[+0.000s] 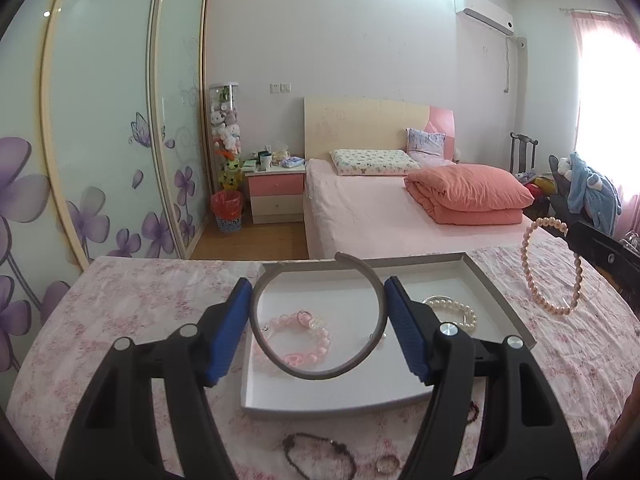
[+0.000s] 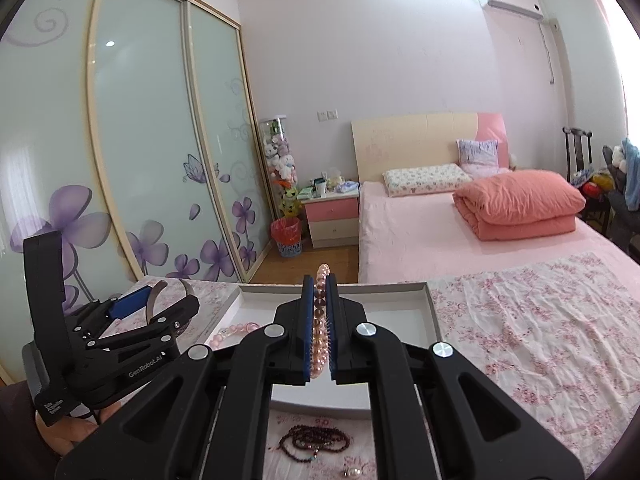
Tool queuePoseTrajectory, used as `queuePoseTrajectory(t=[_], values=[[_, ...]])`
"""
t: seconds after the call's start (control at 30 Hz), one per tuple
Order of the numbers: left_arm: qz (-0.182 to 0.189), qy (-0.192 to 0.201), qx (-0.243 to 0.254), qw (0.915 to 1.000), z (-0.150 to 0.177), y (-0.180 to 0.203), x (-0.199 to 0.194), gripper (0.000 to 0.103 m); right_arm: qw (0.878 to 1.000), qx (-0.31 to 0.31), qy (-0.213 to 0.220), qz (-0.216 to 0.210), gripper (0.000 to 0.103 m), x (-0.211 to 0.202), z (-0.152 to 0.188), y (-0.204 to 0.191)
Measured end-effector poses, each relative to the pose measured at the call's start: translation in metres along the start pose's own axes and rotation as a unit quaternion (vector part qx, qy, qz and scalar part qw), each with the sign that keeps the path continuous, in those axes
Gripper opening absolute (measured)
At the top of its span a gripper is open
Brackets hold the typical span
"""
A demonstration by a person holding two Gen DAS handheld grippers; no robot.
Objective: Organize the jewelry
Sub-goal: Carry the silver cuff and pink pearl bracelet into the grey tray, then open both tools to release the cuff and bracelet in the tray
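My left gripper point(image 1: 319, 285) is shut on a grey open bangle point(image 1: 316, 376), its blue pads pressing both sides and holding it upright over the white tray point(image 1: 332, 394). In the tray lie a pink bead bracelet point(image 1: 304, 344) and a white pearl bracelet point(image 1: 456, 312). My right gripper point(image 2: 319, 280) is shut on a pink pearl strand point(image 2: 320, 320) above the tray point(image 2: 400, 308). From the left wrist view that strand point(image 1: 524, 260) hangs as a loop from the right gripper point(image 1: 570, 228) beside the tray's right rim. The left gripper point(image 2: 170, 296) shows at the left.
A floral cloth point(image 2: 540, 320) covers the table. In front of the tray lie a dark bead bracelet point(image 1: 320, 454), a small ring point(image 1: 387, 462) and a dark red bead necklace point(image 2: 316, 440). Behind are a pink bed point(image 1: 380, 208) and sliding wardrobe doors point(image 1: 100, 120).
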State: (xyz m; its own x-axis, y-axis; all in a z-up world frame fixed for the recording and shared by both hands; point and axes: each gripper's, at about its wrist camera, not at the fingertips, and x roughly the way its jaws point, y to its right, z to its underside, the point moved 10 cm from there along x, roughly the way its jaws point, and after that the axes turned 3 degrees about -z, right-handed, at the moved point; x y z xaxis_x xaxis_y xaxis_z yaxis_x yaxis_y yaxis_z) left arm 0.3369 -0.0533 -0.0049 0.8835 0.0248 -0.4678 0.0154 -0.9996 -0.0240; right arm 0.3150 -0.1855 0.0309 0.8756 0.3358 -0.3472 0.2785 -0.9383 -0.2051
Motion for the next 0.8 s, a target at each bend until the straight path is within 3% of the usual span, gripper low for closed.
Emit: queuePoseTrajectory(t=[0.53, 0.8], values=[[0.003, -0.068, 0.0, 0.9977, 0.024, 0.0, 0.096, 0.066, 0.994, 0.046, -0.097, 0.001, 0.007, 0.095, 0.044, 0.031], [0.007, -0.06, 0.016, 0.9981, 0.02, 0.008, 0.109, 0.065, 0.989, 0.056, -0.134, 0.01, 0.007, 0.118, 0.067, 0.042]])
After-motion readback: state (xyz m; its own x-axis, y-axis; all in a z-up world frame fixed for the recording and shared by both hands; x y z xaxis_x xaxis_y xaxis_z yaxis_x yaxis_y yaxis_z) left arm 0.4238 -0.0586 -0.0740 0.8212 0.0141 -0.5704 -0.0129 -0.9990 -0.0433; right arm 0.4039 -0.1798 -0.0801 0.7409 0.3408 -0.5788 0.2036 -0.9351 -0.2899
